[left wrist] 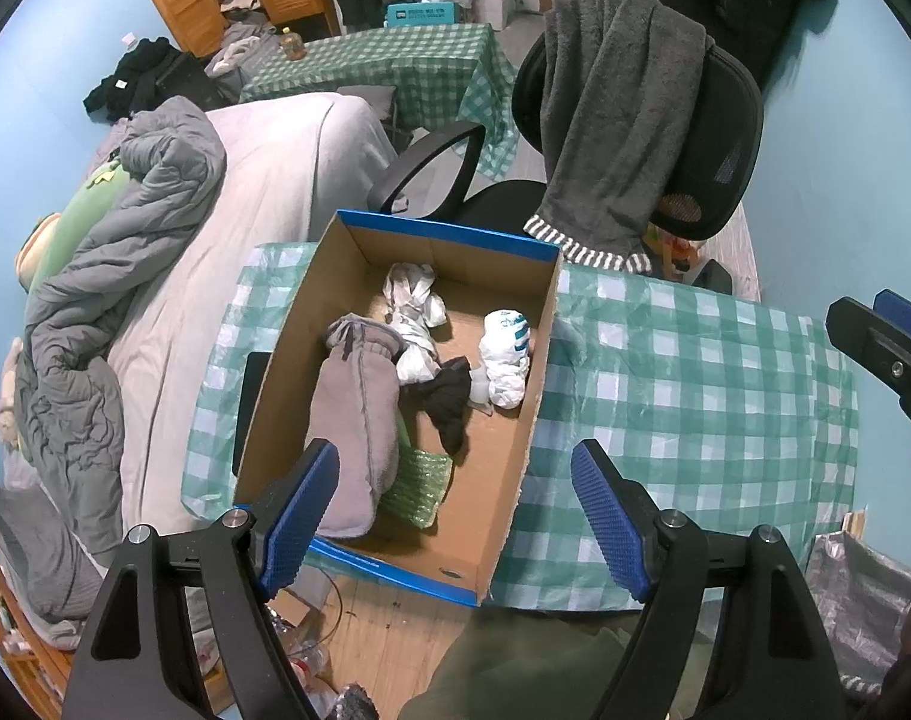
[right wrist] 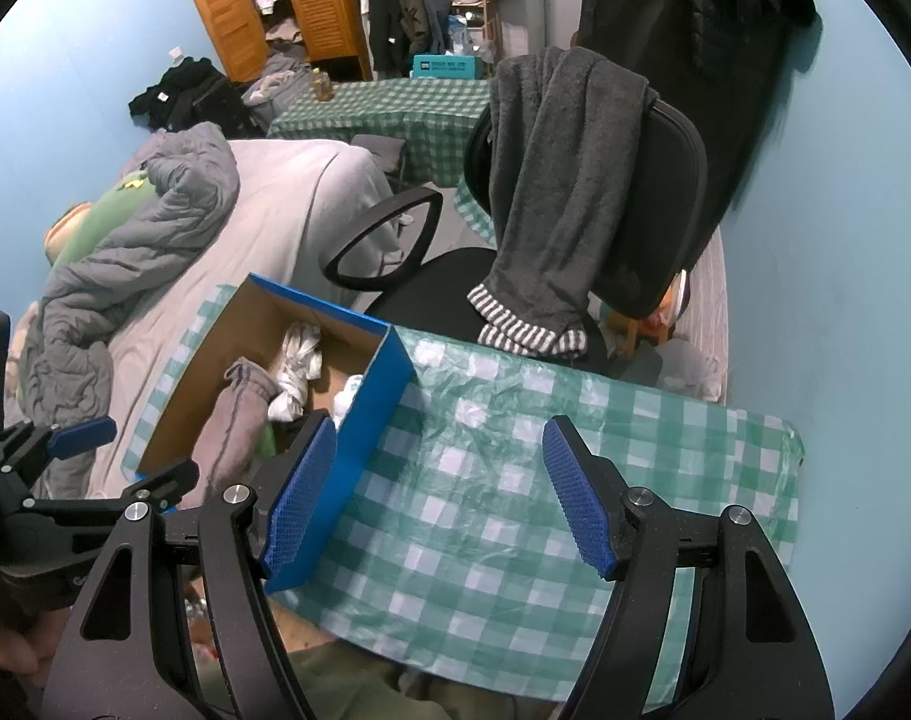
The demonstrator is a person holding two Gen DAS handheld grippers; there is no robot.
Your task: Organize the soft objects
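Note:
A blue-edged cardboard box (left wrist: 515,420) sits on the green checked table (left wrist: 695,396). Inside lie a grey fleece mitten (left wrist: 353,420), a white crumpled cloth (left wrist: 413,306), a white rolled sock (left wrist: 506,360), a black sock (left wrist: 449,402) and green bubble wrap (left wrist: 419,486). My left gripper (left wrist: 455,516) is open and empty above the box's near end. My right gripper (right wrist: 440,492) is open and empty above the bare tablecloth (right wrist: 485,480), right of the box (right wrist: 365,414). The mitten (right wrist: 233,426) and white cloth (right wrist: 296,372) also show in the right wrist view.
A black office chair (left wrist: 719,138) with a dark grey towel (left wrist: 611,120) draped on it stands behind the table. A bed with a grey duvet (left wrist: 107,312) lies to the left. A second checked table (left wrist: 395,66) and a wardrobe stand at the back.

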